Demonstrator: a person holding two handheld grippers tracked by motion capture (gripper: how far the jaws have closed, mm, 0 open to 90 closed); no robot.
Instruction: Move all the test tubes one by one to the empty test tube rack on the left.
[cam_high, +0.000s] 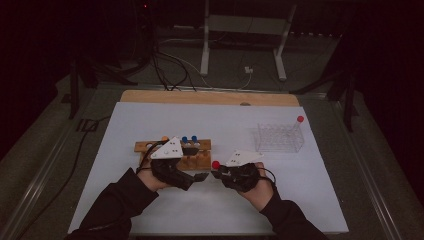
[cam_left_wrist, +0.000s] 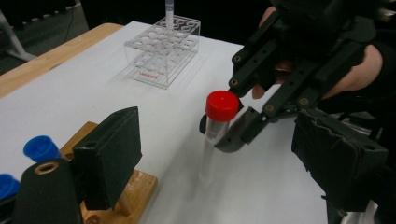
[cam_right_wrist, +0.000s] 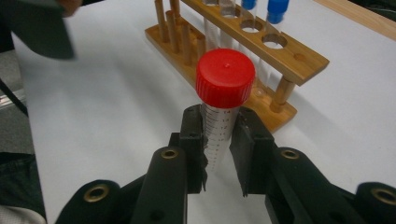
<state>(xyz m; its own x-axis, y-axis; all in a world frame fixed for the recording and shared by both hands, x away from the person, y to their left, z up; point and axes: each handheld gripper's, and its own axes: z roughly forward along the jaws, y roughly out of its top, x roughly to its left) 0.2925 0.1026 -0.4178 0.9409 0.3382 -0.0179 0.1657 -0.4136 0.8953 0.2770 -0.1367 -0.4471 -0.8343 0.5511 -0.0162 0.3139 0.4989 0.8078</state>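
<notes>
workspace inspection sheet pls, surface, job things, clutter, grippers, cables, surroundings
surface: white mat on a table with a wooden edge at the far side
job's things: red-capped tube, upright; wooden rack with blue-capped tubes; clear rack with one red-capped tube at its far corner
clutter: nothing seen
grippers: right gripper shut on the red-capped tube below its cap; left gripper open, nothing held, the tube stands ahead between its jaws
cables: bundle on the floor beyond the table; one cable left of the mat
surroundings: dark room, white stand behind the table
</notes>
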